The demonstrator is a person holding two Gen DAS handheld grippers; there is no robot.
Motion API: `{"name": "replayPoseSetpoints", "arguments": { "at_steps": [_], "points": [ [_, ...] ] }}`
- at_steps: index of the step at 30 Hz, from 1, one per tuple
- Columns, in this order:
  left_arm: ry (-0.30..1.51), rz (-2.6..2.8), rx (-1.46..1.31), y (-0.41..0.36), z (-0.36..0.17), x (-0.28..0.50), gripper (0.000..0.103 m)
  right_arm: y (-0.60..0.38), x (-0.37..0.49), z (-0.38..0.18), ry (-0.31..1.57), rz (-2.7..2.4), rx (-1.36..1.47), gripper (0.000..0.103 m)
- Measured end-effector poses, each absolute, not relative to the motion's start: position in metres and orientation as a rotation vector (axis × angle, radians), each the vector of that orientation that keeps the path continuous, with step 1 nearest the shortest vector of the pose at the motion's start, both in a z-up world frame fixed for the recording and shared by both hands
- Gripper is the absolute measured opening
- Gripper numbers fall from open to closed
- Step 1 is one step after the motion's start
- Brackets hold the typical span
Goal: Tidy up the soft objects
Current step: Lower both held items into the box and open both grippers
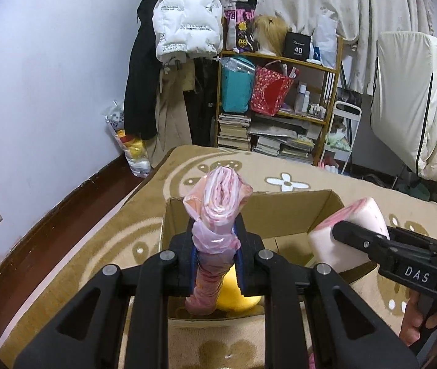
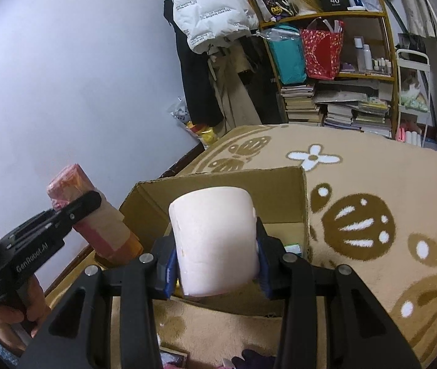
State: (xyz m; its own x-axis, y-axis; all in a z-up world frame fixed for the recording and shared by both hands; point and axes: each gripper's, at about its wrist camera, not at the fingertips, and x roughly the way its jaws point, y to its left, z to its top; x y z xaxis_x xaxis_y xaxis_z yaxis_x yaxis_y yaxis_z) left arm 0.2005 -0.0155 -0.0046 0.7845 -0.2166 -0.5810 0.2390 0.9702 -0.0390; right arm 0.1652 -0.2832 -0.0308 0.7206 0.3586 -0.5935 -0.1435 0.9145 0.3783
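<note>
My left gripper (image 1: pixel 215 258) is shut on a pink roll of plastic bags (image 1: pixel 218 212), held upright above the near wall of an open cardboard box (image 1: pixel 283 212). A yellow soft object (image 1: pixel 236 295) lies inside the box. My right gripper (image 2: pixel 215 264) is shut on a white and pink foam block (image 2: pixel 215 240), held over the box (image 2: pixel 218 184) near its front edge. The right gripper and the foam block (image 1: pixel 350 233) show at the right of the left wrist view. The left gripper with the roll (image 2: pixel 92 215) shows at the left of the right wrist view.
The box sits on a beige patterned rug (image 1: pixel 280 181). A wooden shelf (image 1: pixel 280 92) with bags, bottles and stacked books stands behind. Coats hang to its left by the white wall. Dark and pink items (image 2: pixel 249 361) lie on the rug at the near edge.
</note>
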Motion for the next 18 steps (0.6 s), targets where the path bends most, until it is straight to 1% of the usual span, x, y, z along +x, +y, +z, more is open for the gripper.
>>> {"name": "replayPoseSetpoints", "arguments": {
  "at_steps": [12, 17, 18],
  "points": [
    [0.705, -0.207, 0.094, -0.022, -0.033, 0.207, 0.021, -0.278, 0.171, -0.044, 0.744, 0.301, 0.336, 0.049],
    [0.724, -0.196, 0.101, -0.02, -0.039, 0.206, 0.023, -0.276, 0.17, -0.045, 0.751, 0.304, 0.341, 0.054],
    [0.726, -0.192, 0.099, -0.02, -0.038, 0.206, 0.025, -0.275, 0.169, -0.045, 0.754, 0.305, 0.34, 0.054]
  ]
}}
